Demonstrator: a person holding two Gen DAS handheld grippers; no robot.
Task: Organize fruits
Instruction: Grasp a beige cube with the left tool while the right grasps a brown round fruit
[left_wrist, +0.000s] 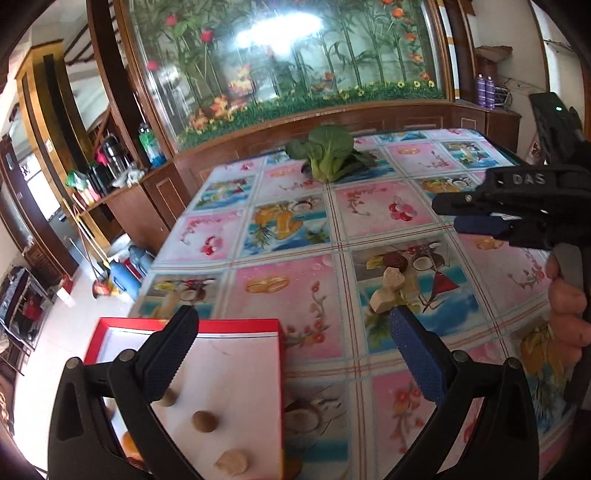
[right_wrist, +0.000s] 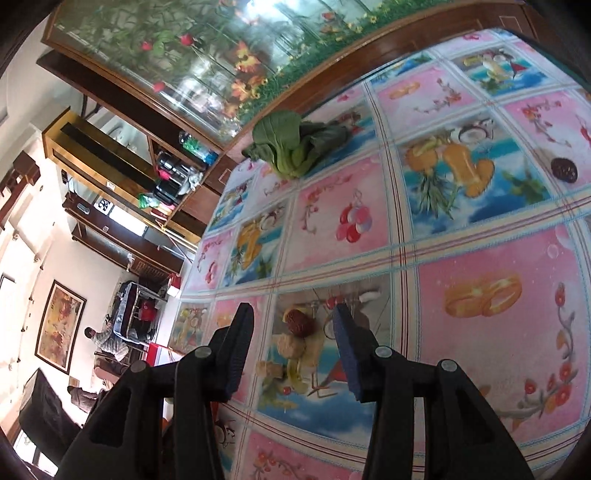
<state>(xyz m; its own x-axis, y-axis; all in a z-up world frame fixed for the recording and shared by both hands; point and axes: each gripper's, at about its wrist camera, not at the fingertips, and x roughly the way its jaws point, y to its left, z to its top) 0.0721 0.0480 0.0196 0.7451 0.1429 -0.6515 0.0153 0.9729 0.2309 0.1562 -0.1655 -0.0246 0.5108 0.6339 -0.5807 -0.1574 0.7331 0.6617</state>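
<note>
On glossy tablecloth (right_wrist: 480, 258) | knobbly ginger (right_wrist: 291, 345), wrinkled date (right_wrist: 297, 321) | R tongs (right_wrist: 293, 332) gaping, empty | L tongs (left_wrist: 291, 350) wide

Two black hand-held tongs with blue-padded fingers

The left tongs (left_wrist: 291, 343) have matte black plastic arms with slotted cut-outs, round grey pivot pins at the joints, and finger pads (left_wrist: 417, 354) faced in dark blue, finely textured rubber. The right tongs (right_wrist: 291, 343) share that build; from the left wrist view their side carries raised letters "DAS", a small green light glows on the black housing behind, and bare fingers (left_wrist: 567, 306) wrap the handle.
</note>
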